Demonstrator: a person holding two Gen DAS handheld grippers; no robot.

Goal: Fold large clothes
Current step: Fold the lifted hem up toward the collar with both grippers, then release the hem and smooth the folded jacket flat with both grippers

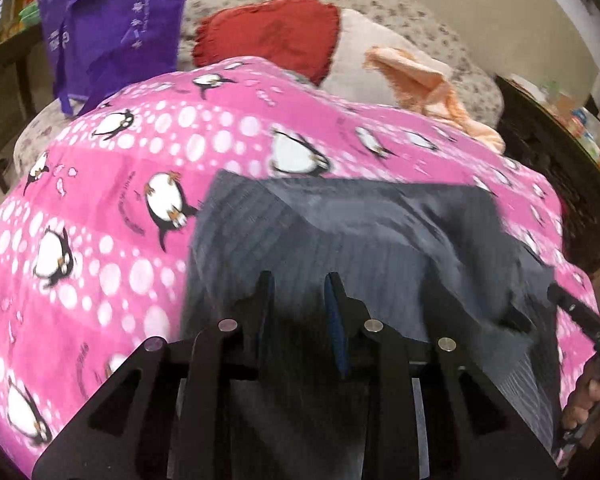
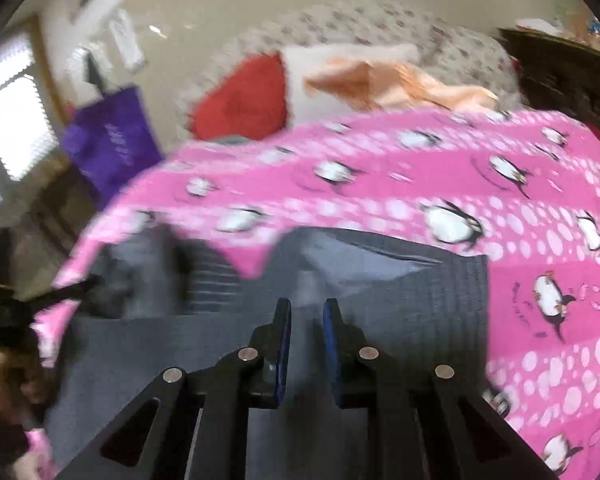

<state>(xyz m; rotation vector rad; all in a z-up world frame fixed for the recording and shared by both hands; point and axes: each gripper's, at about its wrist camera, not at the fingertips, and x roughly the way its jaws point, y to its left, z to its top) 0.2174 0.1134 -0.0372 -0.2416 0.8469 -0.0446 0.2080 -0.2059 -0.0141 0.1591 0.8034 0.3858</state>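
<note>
A dark grey ribbed garment (image 1: 360, 240) lies partly folded on a pink penguin-print bedspread (image 1: 100, 200). My left gripper (image 1: 300, 284) hangs over the garment's near part, jaws apart, nothing between them. In the right wrist view the same garment (image 2: 380, 280) lies under my right gripper (image 2: 307, 308), whose jaws stand apart with a narrow gap and hold nothing. The right gripper shows at the right edge of the left view (image 1: 580, 316); the left gripper shows at the left edge of the right view (image 2: 40, 300). Both views are motion-blurred.
At the head of the bed lie a red cushion (image 1: 268, 36), a peach cloth (image 1: 428, 84) and a speckled pillow (image 1: 440, 16). A purple bag (image 1: 112, 28) hangs at the left. Dark wooden furniture (image 1: 552, 152) stands to the right of the bed.
</note>
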